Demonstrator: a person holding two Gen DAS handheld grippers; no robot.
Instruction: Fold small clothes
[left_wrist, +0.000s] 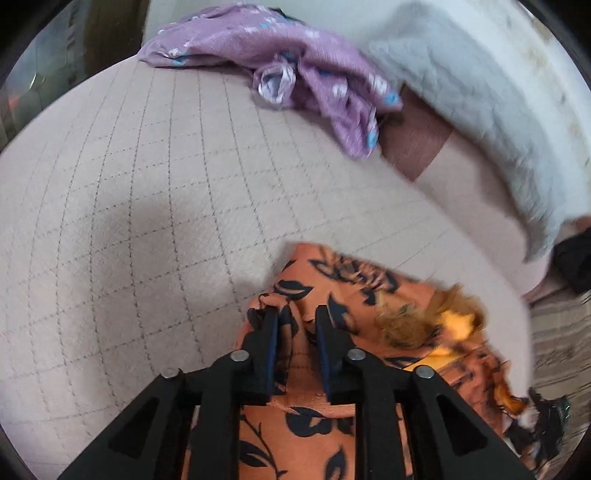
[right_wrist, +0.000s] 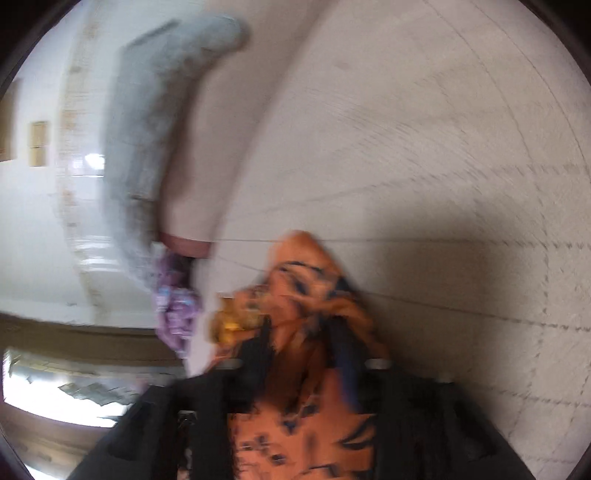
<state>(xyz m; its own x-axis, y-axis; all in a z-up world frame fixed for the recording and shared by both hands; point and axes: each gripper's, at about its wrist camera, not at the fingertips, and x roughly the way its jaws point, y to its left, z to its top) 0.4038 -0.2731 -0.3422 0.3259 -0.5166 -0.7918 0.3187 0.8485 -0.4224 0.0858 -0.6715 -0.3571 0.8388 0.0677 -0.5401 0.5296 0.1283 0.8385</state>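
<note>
Orange black-floral garment (left_wrist: 306, 406) lay rumpled on quilted beige bed (left_wrist: 129, 221), unfolded; left gripper (left_wrist: 297, 319) jaws parted around it, right gripper (right_wrist: 306, 332) too blurred to tell. Purple floral garment (left_wrist: 295, 74) waited unfolded.

Even daylight, fisheye bulge, right wrist view motion-blurred

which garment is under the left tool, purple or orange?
The orange fabric with dark leaf print: it lies between and beneath the left tool. The crumpled purple floral garment lies apart at the far edge of the quilted beige bedspread.
</note>
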